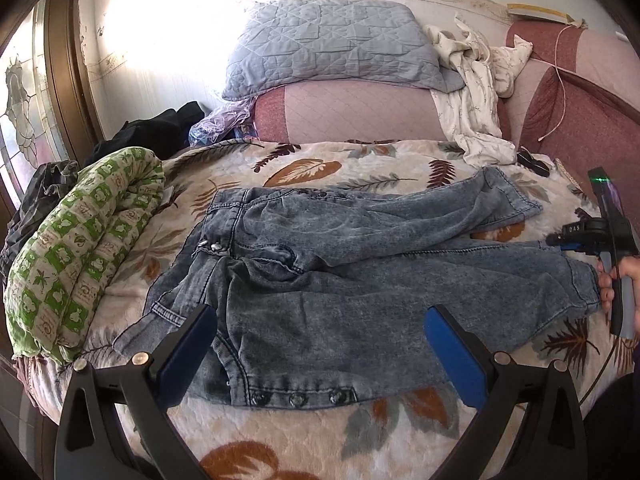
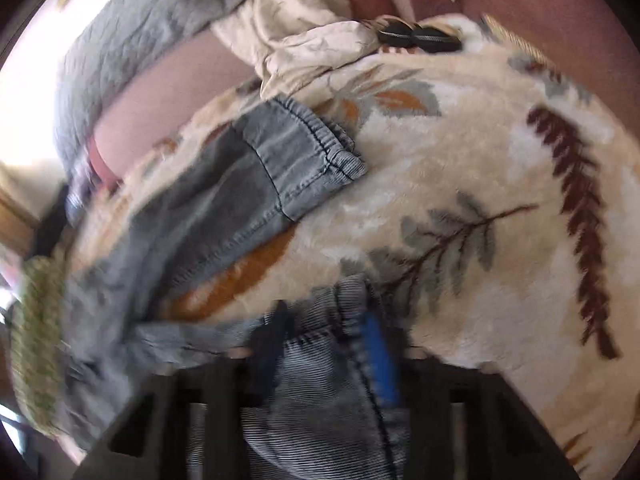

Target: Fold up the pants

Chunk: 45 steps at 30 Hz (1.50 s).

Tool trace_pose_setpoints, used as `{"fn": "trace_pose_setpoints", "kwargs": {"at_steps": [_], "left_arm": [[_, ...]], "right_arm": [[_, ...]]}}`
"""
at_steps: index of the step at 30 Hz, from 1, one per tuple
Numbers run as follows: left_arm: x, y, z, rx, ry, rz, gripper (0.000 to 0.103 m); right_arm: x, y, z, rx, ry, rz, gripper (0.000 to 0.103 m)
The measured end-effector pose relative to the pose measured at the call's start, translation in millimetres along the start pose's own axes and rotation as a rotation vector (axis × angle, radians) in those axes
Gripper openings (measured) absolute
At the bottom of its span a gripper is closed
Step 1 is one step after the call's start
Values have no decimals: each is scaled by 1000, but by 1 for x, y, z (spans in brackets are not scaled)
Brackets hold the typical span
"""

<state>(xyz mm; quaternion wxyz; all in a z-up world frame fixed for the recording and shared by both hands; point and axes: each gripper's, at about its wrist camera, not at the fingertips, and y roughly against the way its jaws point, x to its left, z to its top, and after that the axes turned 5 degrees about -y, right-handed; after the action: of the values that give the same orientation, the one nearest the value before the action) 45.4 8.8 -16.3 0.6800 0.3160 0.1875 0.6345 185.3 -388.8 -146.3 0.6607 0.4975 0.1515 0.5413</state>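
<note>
Grey-blue denim pants [image 1: 340,280] lie spread on a leaf-patterned blanket [image 1: 320,164], waistband to the left, both legs running right. My left gripper [image 1: 320,344] is open and empty, its blue pads above the near hip and thigh. My right gripper [image 2: 328,356] is shut on the cuff of the near pant leg [image 2: 336,392], with denim bunched between its blue pads. In the left wrist view the right gripper's body and the hand on it [image 1: 608,248] show at that cuff, far right. The far leg's elastic cuff [image 2: 304,148] lies flat on the blanket [image 2: 480,184].
A rolled green-and-white quilt [image 1: 80,256] lies along the bed's left side. A blue-grey pillow [image 1: 332,48] and a crumpled white garment [image 1: 476,96] sit on pink cushions at the back. A small black object [image 2: 420,36] lies near the white garment. Dark clothes [image 1: 152,132] are piled back left.
</note>
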Motion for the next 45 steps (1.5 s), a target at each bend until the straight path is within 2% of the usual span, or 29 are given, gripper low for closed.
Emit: {"fn": "trace_pose_setpoints", "kwargs": {"at_steps": [4, 9, 12, 15, 18, 22, 25, 27, 30, 33, 39, 45], "left_arm": [[1, -18, 4, 38, -13, 13, 103], [16, -49, 16, 62, -40, 110, 103], [33, -78, 26, 118, -36, 151, 103], [56, -106, 36, 175, -8, 177, 103], [88, -126, 45, 215, 43, 217, 103], [131, -133, 51, 226, 133, 256, 103], [151, -126, 50, 204, 149, 300, 103], [160, -115, 42, 185, 160, 303, 103], [165, -109, 28, 198, 138, 314, 103], [170, -114, 28, 224, 117, 333, 103], [187, -129, 60, 184, 122, 356, 103], [202, -179, 98, 260, 151, 297, 103]], "right_arm": [[2, 2, -1, -47, 3, -12, 17], [14, 18, -1, -166, 34, -35, 17], [16, 19, 4, -206, 30, -44, 17], [17, 6, 14, -190, 9, -58, 17], [10, -25, 23, -70, -31, -78, 17], [16, -22, 26, -68, 11, -94, 17], [11, -20, 26, -63, -30, -73, 22], [9, -12, 29, -78, -52, -74, 28], [9, 8, 26, -173, -34, -89, 29], [14, 22, 25, -227, -19, -57, 29], [27, 29, 28, -241, -1, -30, 29], [26, 22, 51, -233, -72, 20, 29]]}}
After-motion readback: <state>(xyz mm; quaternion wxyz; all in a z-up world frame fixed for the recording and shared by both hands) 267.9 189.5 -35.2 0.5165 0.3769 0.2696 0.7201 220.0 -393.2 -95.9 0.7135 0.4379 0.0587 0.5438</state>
